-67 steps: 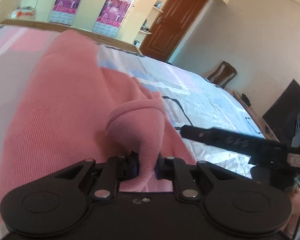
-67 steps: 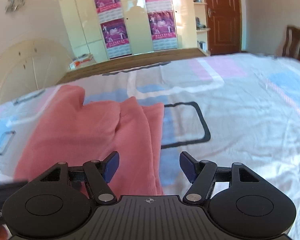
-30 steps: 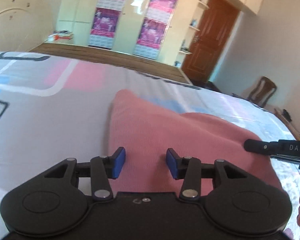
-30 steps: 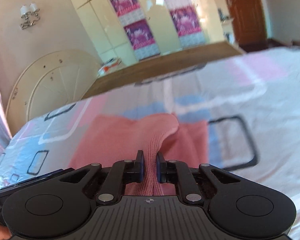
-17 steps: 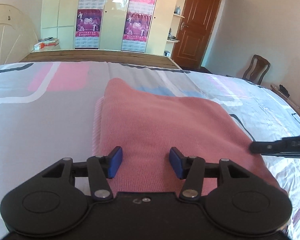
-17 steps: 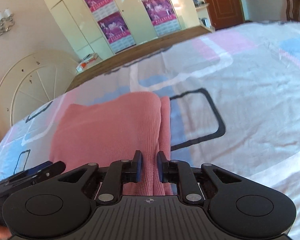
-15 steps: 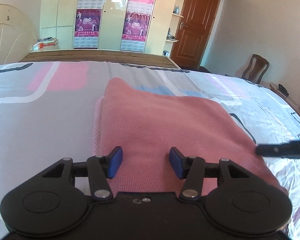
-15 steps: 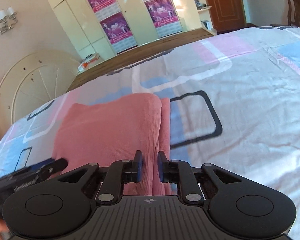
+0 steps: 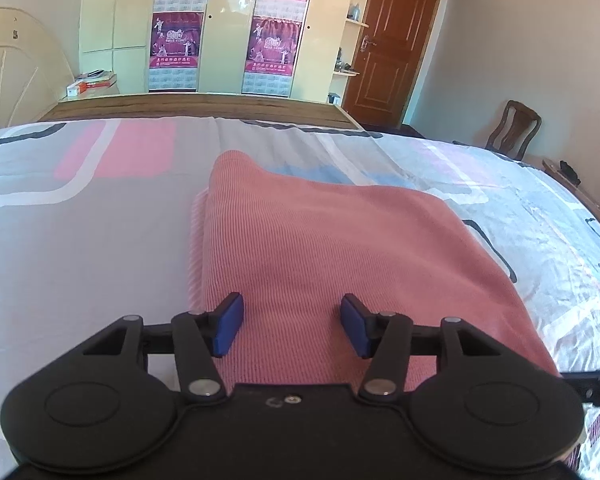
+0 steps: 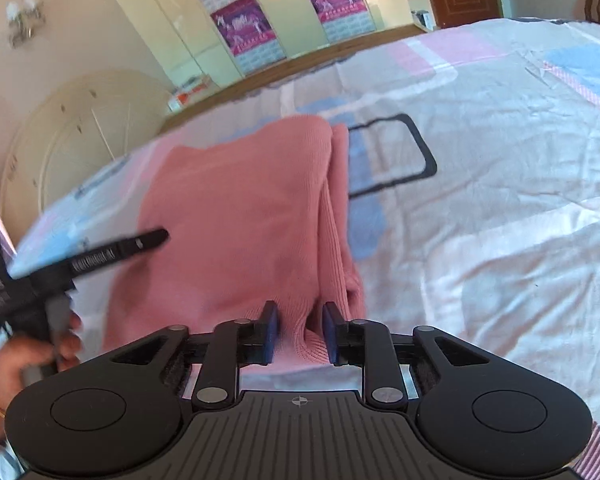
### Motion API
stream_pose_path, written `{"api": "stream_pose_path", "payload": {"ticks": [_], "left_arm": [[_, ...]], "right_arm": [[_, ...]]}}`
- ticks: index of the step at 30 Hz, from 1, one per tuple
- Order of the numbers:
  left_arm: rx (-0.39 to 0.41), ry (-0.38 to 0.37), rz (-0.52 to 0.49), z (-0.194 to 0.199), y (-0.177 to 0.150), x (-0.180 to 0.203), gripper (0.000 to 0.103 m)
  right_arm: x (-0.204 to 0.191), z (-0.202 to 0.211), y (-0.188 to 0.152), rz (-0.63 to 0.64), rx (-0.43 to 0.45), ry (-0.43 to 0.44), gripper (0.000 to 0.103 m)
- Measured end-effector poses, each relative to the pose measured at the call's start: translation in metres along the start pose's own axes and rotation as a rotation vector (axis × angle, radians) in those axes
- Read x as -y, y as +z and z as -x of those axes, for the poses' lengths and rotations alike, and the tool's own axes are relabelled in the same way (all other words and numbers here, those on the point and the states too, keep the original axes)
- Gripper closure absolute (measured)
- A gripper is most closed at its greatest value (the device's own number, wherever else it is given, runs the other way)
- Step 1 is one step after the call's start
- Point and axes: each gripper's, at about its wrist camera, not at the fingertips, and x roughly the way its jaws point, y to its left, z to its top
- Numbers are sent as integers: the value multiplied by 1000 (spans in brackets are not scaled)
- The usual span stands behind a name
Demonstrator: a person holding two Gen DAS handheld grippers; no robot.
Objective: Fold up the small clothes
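Both grippers fill the lower part of their own views, black with blue pads. In the left wrist view, our left gripper (image 9: 291, 330) sits at bottom centre with its jaws standing moderately wide and nothing pinched between them; the pads hover over the near edge of a pink knitted garment (image 9: 324, 248). That garment lies folded into a rough rectangle on the bed (image 9: 80, 240), running from the centre of the frame toward the lower right. The bed cover is grey with pink, blue and white blocks and black outlines.

In the right wrist view, our right gripper (image 10: 298, 334) sits at bottom centre. Its jaws are narrow and opening, and a rounded fold of the pink knitted garment (image 10: 236, 216) bulges up between the pads; we see a thin gap on each side of the fold, so the pads appear to have let go of it. From there the garment stretches toward the upper centre of the frame, with a thicker doubled edge along its right side.

At the left edge of this view we see the left gripper (image 10: 140, 242) from the side, blurred, its finger reaching over the garment's left edge, held in the person's hand (image 10: 32, 356).

Across the top of both views stand pale wardrobe doors (image 9: 220, 28) carrying purple posters (image 9: 175, 40). A brown door (image 9: 392, 44) stands at upper right of the left view, with a wooden chair (image 9: 512, 128) at right.
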Motion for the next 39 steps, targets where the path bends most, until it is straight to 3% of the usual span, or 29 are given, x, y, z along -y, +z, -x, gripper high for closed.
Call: {"api": "stream_pose_path", "payload": {"ticks": [1,3,5,8,11,17,27,33,39], "left_arm": [[-1,5,-3,0,0,1,49],[-4,15,-6,0,1,3,47],[-5,28,-13,1,0,5,45],[-25,86,-21,1,-1,8,17],[-51,81,53,-3,-2,0,15],[-51,112,26,-3,1,4,15],[-29,178,-30,5,10,19,16],[38,156,-63,19,33,27,18],[-6,116,-69,-20,51,18,26]], "right_arm": [[-1,0,-1,3,-2,1,79],[-4,4,-3,35,11,-11,93],[-8,8,-4,67,32,-35,94],[-1,-8,-10,111,-10,-163,94],[-3,-13,-14,136,-23,-159,94],[-2,-10,-12,145,-15,-161,93],[-21,8,20,226,107,-127,88],[-31,-6,47,285,184,-125,88],[-29,-56,89,216,162,-111,88]]}}
